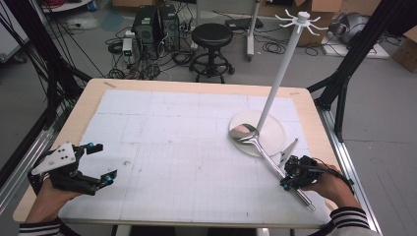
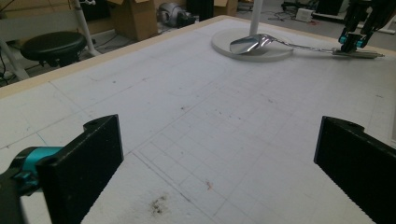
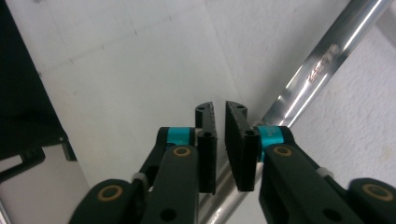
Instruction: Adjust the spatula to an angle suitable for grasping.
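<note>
1. Ladle (image 1: 255, 142): steel, lying on the white mat (image 1: 172, 147); its bowl rests on the round base of the white stand (image 1: 268, 135), and its handle runs toward the table's near right corner.
2. Right gripper (image 1: 286, 183): over the handle near its end. Jaws stand a narrow gap apart and press on nothing; the handle passes beneath them.
3. Left gripper (image 1: 103, 164): at the near left of the mat, jaws spread wide with nothing between them, well apart from the ladle.
</note>
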The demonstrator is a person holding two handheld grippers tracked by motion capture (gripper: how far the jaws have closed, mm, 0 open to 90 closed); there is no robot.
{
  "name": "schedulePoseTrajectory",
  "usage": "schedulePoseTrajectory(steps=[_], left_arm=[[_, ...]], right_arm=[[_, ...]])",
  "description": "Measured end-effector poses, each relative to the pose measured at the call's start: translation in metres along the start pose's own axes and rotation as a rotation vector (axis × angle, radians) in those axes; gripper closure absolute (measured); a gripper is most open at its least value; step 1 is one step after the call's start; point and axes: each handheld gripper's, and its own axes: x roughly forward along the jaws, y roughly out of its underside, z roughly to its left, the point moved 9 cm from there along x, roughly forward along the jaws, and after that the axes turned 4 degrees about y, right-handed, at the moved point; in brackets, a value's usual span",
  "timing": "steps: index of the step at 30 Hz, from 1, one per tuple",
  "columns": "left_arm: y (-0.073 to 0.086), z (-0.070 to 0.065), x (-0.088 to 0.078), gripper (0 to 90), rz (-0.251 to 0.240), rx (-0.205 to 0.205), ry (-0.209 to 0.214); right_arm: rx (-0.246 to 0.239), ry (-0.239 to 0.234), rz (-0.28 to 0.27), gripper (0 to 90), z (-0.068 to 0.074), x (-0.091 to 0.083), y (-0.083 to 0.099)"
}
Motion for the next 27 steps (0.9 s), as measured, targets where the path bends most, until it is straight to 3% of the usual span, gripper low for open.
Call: schedulePoseTrajectory(steps=[5, 8, 13, 17, 19, 20, 24, 27], left_arm=[[0.000, 0.000, -0.001, 1.8, -0.001, -0.001, -0.003], [-0.001, 0.000, -0.002, 1.8, -0.008, -0.001, -0.001], [-0.002, 0.000, -0.003, 1.8, -0.010, 0.003, 0.003], [-0.003, -0.001, -0.004, 1.8, -0.014, 0.003, 0.004], [-0.004, -0.001, -0.004, 1.8, -0.016, 0.005, 0.008], [-0.004, -0.001, -0.004, 1.8, -0.020, 0.005, 0.008], [-0.005, -0.002, -0.005, 1.8, -0.021, 0.007, 0.009], [-0.004, -0.001, -0.005, 1.8, -0.019, 0.005, 0.006]], right_arm=[[0.019, 0.018, -0.060, 61.4, 0.000, -0.007, -0.013], [0.036, 0.013, -0.090, 48.7, 0.000, -0.012, -0.020], [0.025, -0.017, -0.116, 25.8, 0.004, -0.017, -0.030], [0.038, -0.010, -0.150, 10.7, 0.004, -0.022, -0.040], [0.060, -0.003, -0.176, 8.0, 0.004, -0.024, -0.045], [0.070, 0.024, -0.196, 1.6, 0.000, -0.026, -0.049], [0.101, 0.038, -0.235, 0.5, -0.003, -0.030, -0.056], [0.113, 0.058, -0.228, 0.5, -0.006, -0.029, -0.056]])
